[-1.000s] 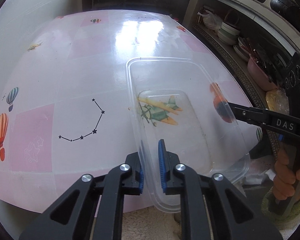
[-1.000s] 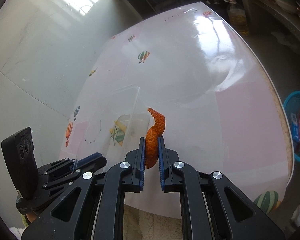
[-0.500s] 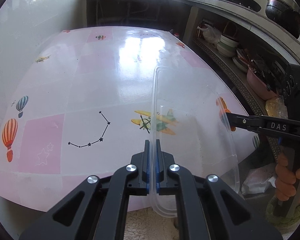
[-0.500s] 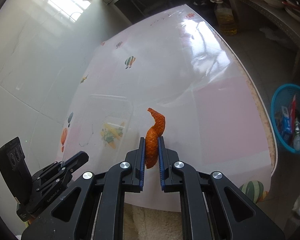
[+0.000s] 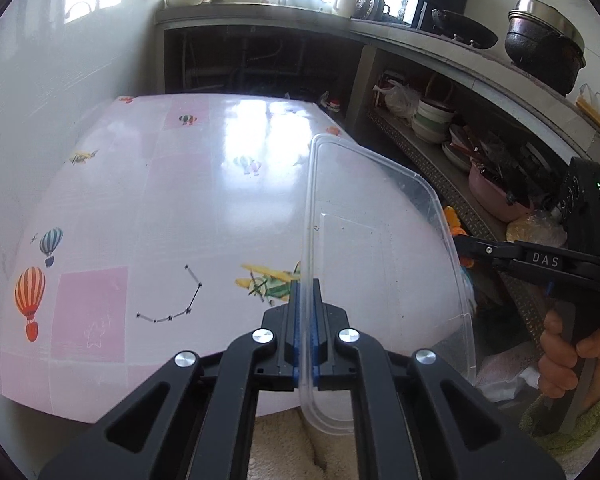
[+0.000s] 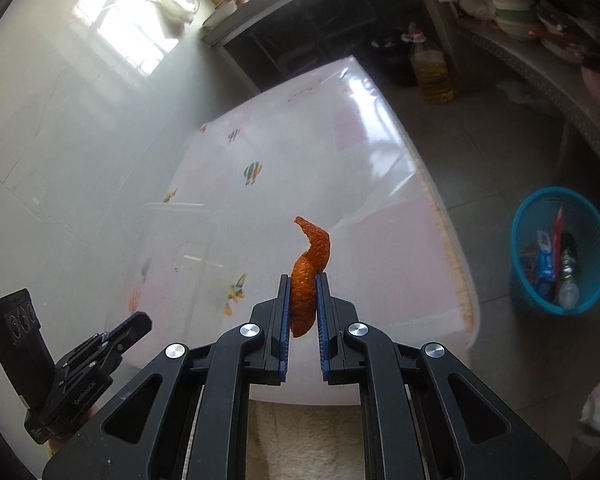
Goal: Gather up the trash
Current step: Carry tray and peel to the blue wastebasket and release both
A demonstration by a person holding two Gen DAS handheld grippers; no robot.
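1 clear plastic container [image 5: 384, 248], 1 orange peel [image 6: 310, 268], 1 blue trash basket [image 6: 560, 252] on the floor at right. The left gripper [image 5: 306, 320] is clenched on the container's rim; the right gripper [image 6: 303, 300] grasps the peel. In the left view the peel is mostly hidden behind the container. Since 1 second ago, the container has tipped from flat onto its edge.

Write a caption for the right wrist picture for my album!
The right claw pinches a curly orange peel above the balloon-print table, with a blue trash basket waiting on the floor.
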